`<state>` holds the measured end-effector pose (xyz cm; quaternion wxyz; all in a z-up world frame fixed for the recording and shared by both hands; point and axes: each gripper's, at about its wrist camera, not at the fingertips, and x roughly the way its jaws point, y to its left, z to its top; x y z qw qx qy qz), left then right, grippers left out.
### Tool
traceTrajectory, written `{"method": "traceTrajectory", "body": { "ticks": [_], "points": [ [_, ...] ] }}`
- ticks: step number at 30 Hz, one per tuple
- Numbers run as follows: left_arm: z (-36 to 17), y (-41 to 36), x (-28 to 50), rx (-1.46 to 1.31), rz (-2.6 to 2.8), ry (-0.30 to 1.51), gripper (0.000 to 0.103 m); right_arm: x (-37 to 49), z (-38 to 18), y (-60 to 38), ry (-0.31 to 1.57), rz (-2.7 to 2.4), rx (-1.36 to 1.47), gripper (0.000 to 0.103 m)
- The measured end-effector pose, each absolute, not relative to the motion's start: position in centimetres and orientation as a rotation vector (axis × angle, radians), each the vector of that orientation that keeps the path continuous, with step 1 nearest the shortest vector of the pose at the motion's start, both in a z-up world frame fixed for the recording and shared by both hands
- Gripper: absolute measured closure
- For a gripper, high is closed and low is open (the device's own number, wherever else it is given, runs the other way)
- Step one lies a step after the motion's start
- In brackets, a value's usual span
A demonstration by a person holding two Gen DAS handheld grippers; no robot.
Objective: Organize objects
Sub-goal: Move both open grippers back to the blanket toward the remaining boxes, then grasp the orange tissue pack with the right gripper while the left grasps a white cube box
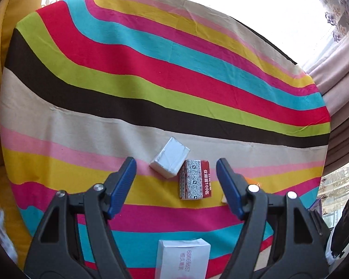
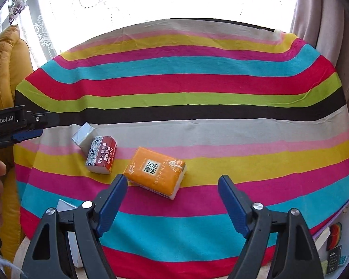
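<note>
Lining up the three small packs looks like the step in hand. The orange tissue pack (image 2: pixel 156 172) lies tilted on the yellow and magenta stripes, just beyond the right gripper (image 2: pixel 172 184), whose jaws stand wide with nothing between them. To its left sit the red pack (image 2: pixel 101 154) printed with square codes and the silvery white pack (image 1: pixel 169 157), touching corner to side. The left gripper (image 1: pixel 176 171) is likewise spread and empty above them. A square approach across a pack's narrow sides would likely grip best, since the wrapping looks soft and slippery. The striped tablecloth (image 2: pixel 197 81) lies beneath it all.
</note>
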<state>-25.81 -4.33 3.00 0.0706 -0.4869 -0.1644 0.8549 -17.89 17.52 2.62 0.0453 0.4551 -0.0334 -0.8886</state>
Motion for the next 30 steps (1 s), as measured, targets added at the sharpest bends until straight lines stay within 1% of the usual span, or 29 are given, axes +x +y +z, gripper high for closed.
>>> {"method": "traceTrajectory", "body": {
  "ticks": [1,5,6,8,11,17,18,19,20,30],
  "points": [
    [2.4,-4.4,-25.8,-1.449,2.561,-0.504,0.031,-18.0,2.3,17.2,-0.115,-2.712,1.394,0.021],
    [0.6,-4.2,-25.6,-1.467,2.609,-0.331,0.038,-17.9,1.3,16.7,-0.09,-2.709,1.406,0.02],
    [0.2,-4.2,-25.7,-1.468,2.594,-0.313,0.039,-18.0,1.2,16.7,-0.091,-2.705,1.418,0.02],
    [-0.3,-4.1,-26.1,-1.473,2.574,-0.29,0.045,-18.3,1.0,16.6,-0.088,-2.701,1.434,0.018],
    [-1.2,-3.7,-26.9,-1.492,2.563,-0.219,0.047,-18.8,0.5,15.9,-0.067,-2.679,1.461,0.018],
    [-2.7,-3.2,-28.0,-1.499,2.509,-0.202,0.047,-19.8,-0.3,15.0,-0.062,-2.642,1.503,0.017],
    [-2.9,-3.2,-28.2,-1.502,2.507,-0.209,0.049,-19.9,-0.4,14.8,-0.057,-2.639,1.507,0.017],
    [-3.0,-3.1,-28.3,-1.503,2.504,-0.208,0.057,-20.1,-0.5,14.6,-0.052,-2.638,1.512,0.017],
    [-3.1,-3.1,-28.4,-1.503,2.504,-0.2,0.06,-20.4,-0.6,14.4,-0.048,-2.637,1.516,0.017],
    [-1.4,-4.0,-26.2,-1.433,2.594,-0.217,0.061,-22.3,-1.8,13.7,-0.07,-2.644,1.567,0.015]
  ]
}}
